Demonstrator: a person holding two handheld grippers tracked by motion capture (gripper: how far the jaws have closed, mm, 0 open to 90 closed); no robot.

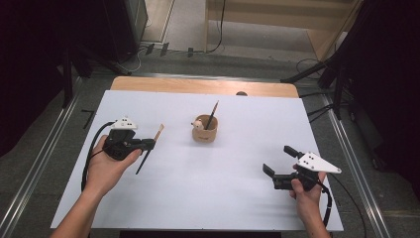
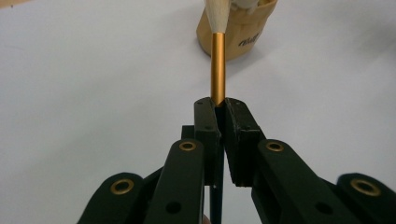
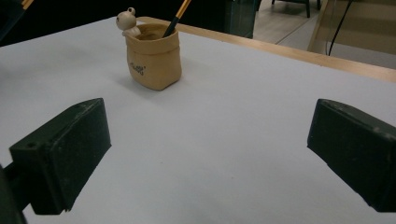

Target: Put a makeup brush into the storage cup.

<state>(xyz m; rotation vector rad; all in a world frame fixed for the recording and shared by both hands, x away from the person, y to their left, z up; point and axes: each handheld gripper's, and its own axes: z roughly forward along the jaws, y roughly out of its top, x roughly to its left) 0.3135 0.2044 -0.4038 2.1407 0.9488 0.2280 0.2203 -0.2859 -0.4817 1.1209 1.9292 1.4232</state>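
The brush [image 2: 218,70] tip is cut off by the top edge in the left gripper view; its handle is hidden between the jaws. The pot's [image 2: 243,32] print is blurred, perhaps lettering.

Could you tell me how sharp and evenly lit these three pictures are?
High view: white table bright and even, surroundings dark, overall soft. Left gripper view: brush ferrule crisp, the tan holder behind it blurred. Right gripper view: holder fairly sharp, casting a soft shadow; the near jaws look soft.

My left gripper [image 1: 150,144] is clamped tight on a brush [image 1: 149,148]; my right gripper [image 1: 278,160] hangs wide open.
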